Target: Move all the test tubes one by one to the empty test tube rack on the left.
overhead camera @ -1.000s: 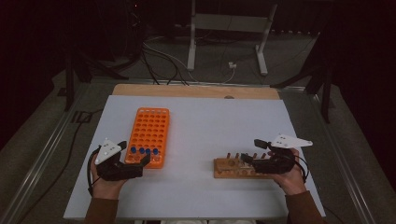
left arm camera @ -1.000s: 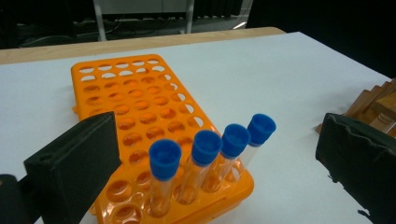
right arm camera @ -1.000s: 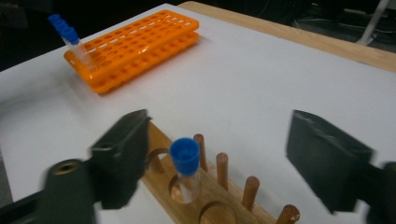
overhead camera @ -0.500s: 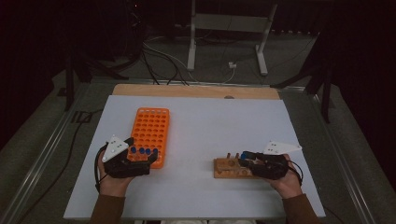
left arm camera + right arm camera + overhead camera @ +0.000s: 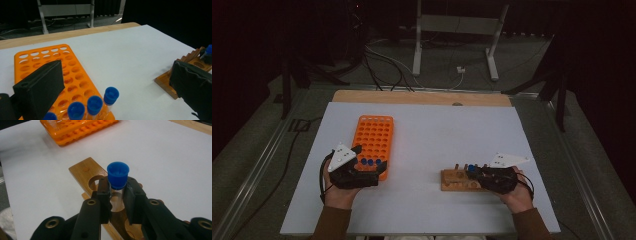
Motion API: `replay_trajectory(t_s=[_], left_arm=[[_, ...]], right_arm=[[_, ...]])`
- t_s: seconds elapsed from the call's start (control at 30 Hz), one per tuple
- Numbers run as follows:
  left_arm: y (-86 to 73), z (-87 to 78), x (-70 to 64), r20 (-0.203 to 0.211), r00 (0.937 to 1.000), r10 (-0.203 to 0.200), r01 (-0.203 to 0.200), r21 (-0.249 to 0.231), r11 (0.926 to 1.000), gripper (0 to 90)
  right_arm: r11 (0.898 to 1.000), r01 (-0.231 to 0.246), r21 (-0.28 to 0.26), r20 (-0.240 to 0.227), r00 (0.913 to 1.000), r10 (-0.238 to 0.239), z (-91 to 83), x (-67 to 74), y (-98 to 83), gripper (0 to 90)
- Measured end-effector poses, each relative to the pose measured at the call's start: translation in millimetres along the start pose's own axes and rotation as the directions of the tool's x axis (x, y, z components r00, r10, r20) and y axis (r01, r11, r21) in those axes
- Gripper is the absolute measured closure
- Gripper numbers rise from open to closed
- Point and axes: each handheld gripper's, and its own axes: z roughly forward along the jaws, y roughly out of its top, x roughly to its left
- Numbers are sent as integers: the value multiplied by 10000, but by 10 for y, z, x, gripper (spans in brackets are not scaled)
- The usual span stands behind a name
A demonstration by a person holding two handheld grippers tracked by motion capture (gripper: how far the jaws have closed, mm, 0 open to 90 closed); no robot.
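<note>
Worktop (image 5: 427, 140): one white sheet over a wooden top, with two racks on it.
Orange tube rack (image 5: 374, 142): one, at about 9 o'clock of the worktop's middle; many round holes, most of them empty.
Blue-capped tubes in the orange rack (image 5: 94, 106): four, standing upright in the rack's near row in the left claw view; the high view makes out three blue caps.
Wooden tube rack (image 5: 457, 180): one, at about 4 o'clock of the worktop's middle, well apart from the orange one.
Tube in the wooden rack (image 5: 117, 178): one, clear with a blue cap, upright in a hole of the wooden rack.
Left claw (image 5: 367, 162): jaws stand wide apart at the near end of the orange rack, nothing between them pressed.
Right claw (image 5: 117, 191): has just been closing; both pads now press the tube just under its cap.
</note>
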Motion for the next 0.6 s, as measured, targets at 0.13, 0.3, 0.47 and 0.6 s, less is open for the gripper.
replay_trajectory(t_s=[0.13, 0.3, 0.47, 0.6], left_arm=[[13, 21, -23, 85, 10000, 21, -21, -24, 10000, 8], [32, 46, -56, 187, 9998, 72, -72, -20, 10000, 8], [47, 83, -90, 288, 9995, 108, -108, -13, 9999, 8], [62, 133, -137, 428, 9990, 140, -141, 18, 9999, 8]], right_arm=[[10000, -36, -6, -3, 10000, 36, -2, -6, -2, 765], [10000, -28, -23, 38, 10000, 28, -11, -6, 3, 767], [9999, -9, -162, 80, 10000, 10, -59, -11, 29, 766], [9995, -21, -310, 123, 9999, 25, -111, -17, 64, 767]])
